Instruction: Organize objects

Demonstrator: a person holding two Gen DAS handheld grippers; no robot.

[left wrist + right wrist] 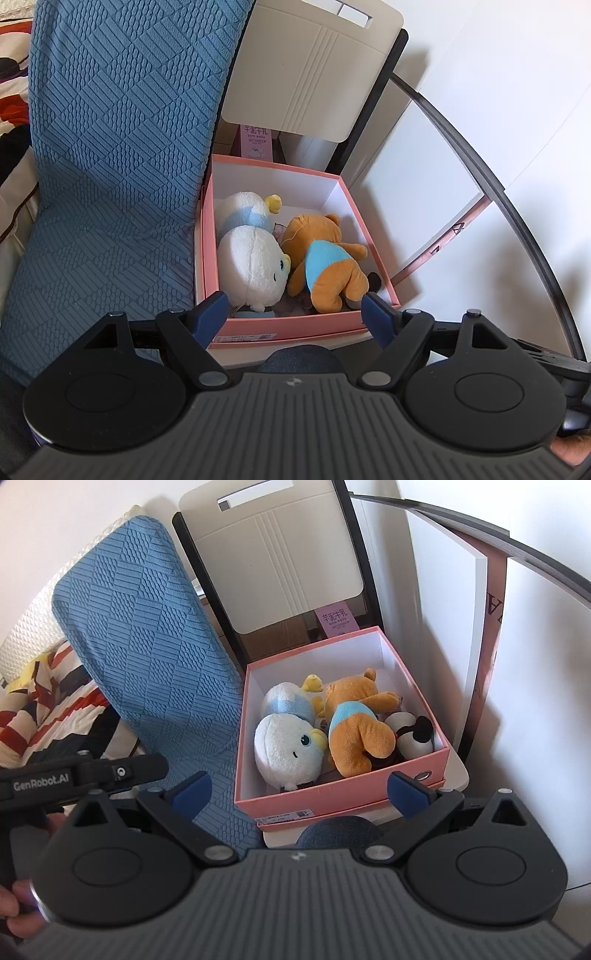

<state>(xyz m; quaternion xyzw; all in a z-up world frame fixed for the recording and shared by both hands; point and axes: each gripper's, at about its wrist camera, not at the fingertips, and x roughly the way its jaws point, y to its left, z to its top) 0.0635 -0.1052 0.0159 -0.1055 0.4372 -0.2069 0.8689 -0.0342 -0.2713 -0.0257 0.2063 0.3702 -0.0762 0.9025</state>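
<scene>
An open pink box (pixel 284 325) (pixel 332 792) stands on a white stool beside a blue cushion. Inside lie a white plush duck (pixel 251 266) (pixel 288 749), an orange bear in a blue shirt (pixel 328 266) (pixel 354 731) and, at the right in the right wrist view, a black-and-white plush (pixel 412 734). My left gripper (pixel 295 314) hovers open just short of the box's near wall, nothing between its blue pads. My right gripper (pixel 301 794) is also open wide before the near wall, empty. The left gripper's body (pixel 85 771) shows at the left of the right wrist view.
A blue textured cushion (pixel 118 147) (pixel 155 646) leans left of the box. A beige chair back (pixel 310 66) (pixel 280 561) rises behind it, with a pink carton (pixel 256 142) (pixel 336 620) underneath. White panels with a dark frame (pixel 454 122) (pixel 491 635) stand at the right. Striped bedding (pixel 48 709) lies far left.
</scene>
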